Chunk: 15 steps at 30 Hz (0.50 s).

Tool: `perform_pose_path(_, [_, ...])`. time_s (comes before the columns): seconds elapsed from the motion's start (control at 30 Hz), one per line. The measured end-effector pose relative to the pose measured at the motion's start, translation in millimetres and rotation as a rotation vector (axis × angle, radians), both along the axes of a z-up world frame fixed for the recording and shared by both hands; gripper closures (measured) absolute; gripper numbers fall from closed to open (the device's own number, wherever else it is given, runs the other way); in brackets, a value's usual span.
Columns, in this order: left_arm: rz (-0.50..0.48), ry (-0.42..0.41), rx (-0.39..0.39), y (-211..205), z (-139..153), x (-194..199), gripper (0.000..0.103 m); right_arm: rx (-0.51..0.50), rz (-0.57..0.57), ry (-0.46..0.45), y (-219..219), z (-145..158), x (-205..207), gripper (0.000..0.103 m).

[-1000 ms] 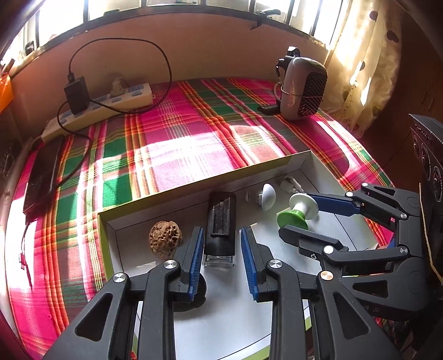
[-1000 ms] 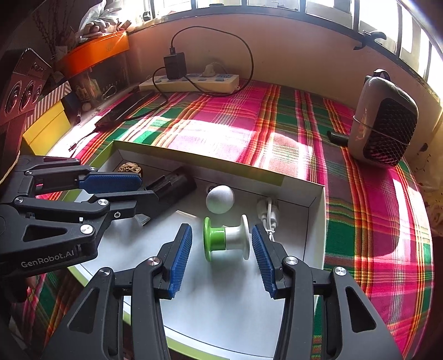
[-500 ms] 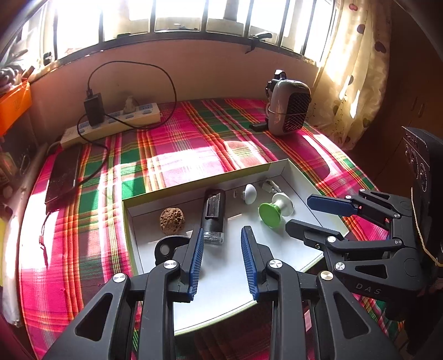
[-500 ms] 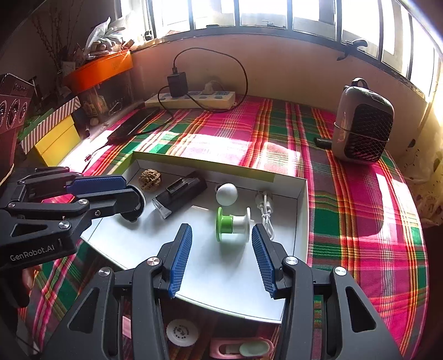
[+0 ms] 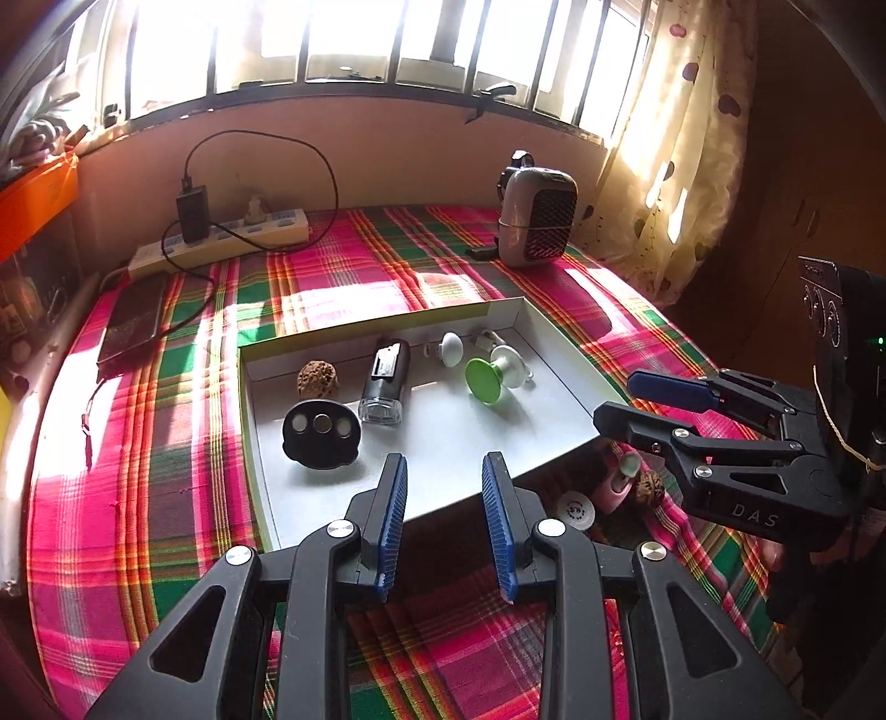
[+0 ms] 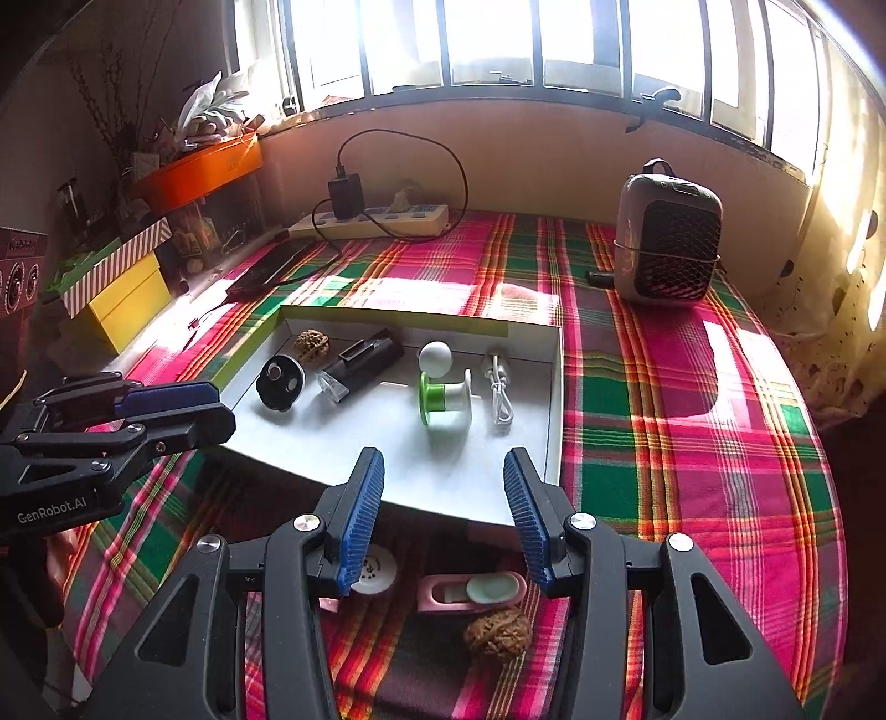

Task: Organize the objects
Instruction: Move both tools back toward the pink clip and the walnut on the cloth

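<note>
Plaid cloth (image 6: pixel 664 399) in pink, green and yellow covers the whole table, striped with hard sunlight from a barred window (image 6: pixel 498 39) that runs along the far wall above a tan sill. On the cloth lies a shallow white tray (image 6: pixel 555 387) with a yellow-green outer edge. Inside it, from left to right in the right wrist view, are a black round disc (image 6: pixel 281 382) with three small circles on its face, a walnut (image 6: pixel 311 344) behind it, a black oblong device (image 6: pixel 365 360) with a clear end, a white ball (image 6: pixel 434 357), a green and white spool (image 6: pixel 443 397) on its side, and a coiled white cable (image 6: pixel 500 387). On the bare cloth at the tray's near edge sit a white round tag (image 6: pixel 375 570), a pink holder (image 6: pixel 470 591) and a second walnut (image 6: pixel 497 632). At the back of the table a cream power strip (image 6: pixel 376 219) carries a black charger, its cord looping to a dark phone (image 6: pixel 277 266); a grey mesh-fronted heater (image 6: pixel 667 241) stands at the right. Boxes, one orange (image 6: pixel 199 171) and one yellow (image 6: pixel 130 310), crowd the left side, and a patterned curtain (image 5: pixel 681 138) hangs at the right. The left gripper (image 5: pixel 443 520) and the right gripper (image 6: pixel 443 520) both hover near the tray's near edge, jaws parted with nothing between them.
</note>
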<state>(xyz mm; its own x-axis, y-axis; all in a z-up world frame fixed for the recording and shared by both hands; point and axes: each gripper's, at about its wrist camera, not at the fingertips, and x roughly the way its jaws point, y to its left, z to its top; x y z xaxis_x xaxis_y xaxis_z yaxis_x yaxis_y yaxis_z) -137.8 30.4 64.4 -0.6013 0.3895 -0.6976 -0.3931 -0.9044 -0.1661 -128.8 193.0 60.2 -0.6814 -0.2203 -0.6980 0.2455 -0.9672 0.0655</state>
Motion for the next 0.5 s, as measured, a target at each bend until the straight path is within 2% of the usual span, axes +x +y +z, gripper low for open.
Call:
perform_pose_path(0.23, [-0.071, -0.023, 0.041, 10.7, -16.7, 16.7, 0.074, -0.011, -0.039, 0.008, 13.9, -3.4, 20.4, 0.056])
perform_pose_path(0.37, [-0.147, -0.05, 0.062, 22.3, -24.7, 22.1, 0.072, -0.015, -0.061, 0.012, 24.5, -4.5, 31.1, 0.056])
perform_pose_path(0.5, [-0.187, -0.04, 0.063, 31.1, -27.3, 26.6, 0.072, -0.015, -0.086, 0.013, 34.5, -6.0, 39.2, 0.056])
